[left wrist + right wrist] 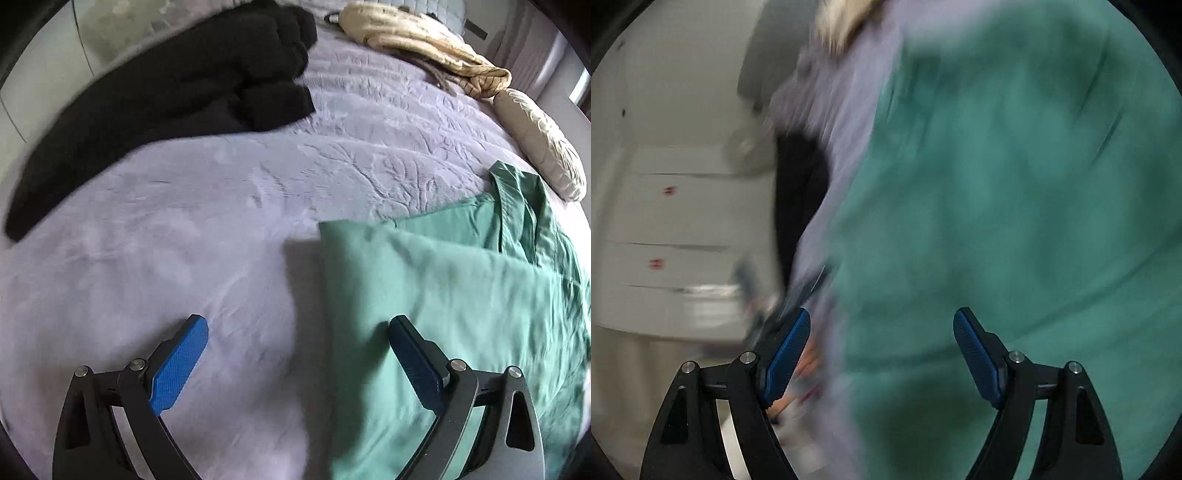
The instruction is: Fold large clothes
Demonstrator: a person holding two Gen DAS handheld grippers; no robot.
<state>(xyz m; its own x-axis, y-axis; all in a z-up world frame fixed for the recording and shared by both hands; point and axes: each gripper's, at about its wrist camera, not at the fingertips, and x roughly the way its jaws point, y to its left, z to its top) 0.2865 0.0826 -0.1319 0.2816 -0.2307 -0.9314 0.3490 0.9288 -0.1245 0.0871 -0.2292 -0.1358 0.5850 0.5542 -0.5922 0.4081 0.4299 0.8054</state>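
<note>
A green garment [461, 295] lies partly folded on the lilac bedspread [184, 221], at the right of the left wrist view. My left gripper [297, 328] is open and empty, hovering over the garment's left edge; its right finger is above the green cloth, its left above bare bedspread. In the right wrist view, heavily blurred, the green garment [1015, 221] fills the right side. My right gripper [881, 325] is open and empty just above it near the bed's edge.
A black garment [166, 99] lies along the bed's far left. A cream knitted garment [424, 40] and a beige pillow [539, 144] lie at the far right. White drawers [665, 240] stand beside the bed.
</note>
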